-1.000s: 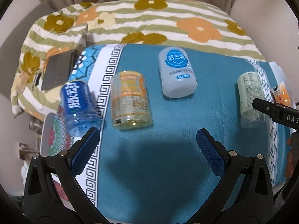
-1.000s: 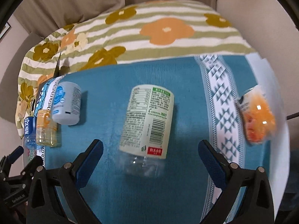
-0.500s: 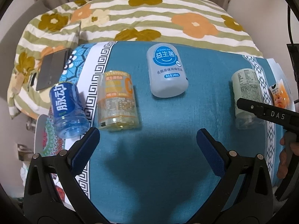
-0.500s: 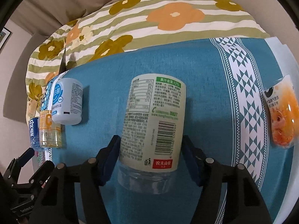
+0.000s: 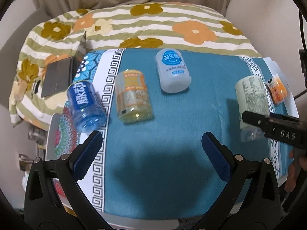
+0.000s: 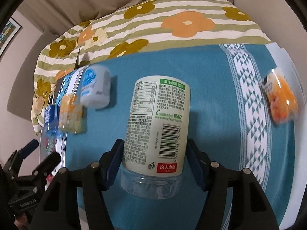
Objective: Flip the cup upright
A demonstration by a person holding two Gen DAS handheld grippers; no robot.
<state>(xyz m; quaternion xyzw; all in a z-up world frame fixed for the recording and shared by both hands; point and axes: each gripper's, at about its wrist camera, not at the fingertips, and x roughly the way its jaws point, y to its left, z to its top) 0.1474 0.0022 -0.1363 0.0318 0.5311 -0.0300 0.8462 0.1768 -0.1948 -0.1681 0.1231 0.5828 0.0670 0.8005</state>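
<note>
Several cut-bottle cups stand upside down on the blue cloth table (image 5: 153,163). The one with a pale green label (image 6: 156,126) is clamped between my right gripper's (image 6: 155,164) blue pads near its clear lower end; it also shows at the right in the left wrist view (image 5: 251,99). The blue cup (image 5: 84,105), the orange-yellow cup (image 5: 133,99) and the white cup with a blue smiley (image 5: 172,71) stand in a row further left. My left gripper (image 5: 153,151) is open and empty above bare cloth in front of them.
An orange snack packet (image 6: 280,99) lies at the table's right edge. A floral striped quilt (image 5: 153,25) lies behind the table, with a dark tablet (image 5: 57,76) on it at the left. A plate rim (image 5: 50,134) shows at the table's left edge.
My right gripper moved forward around the green-label cup and closed on it. The left gripper drifted slightly, staying open.
</note>
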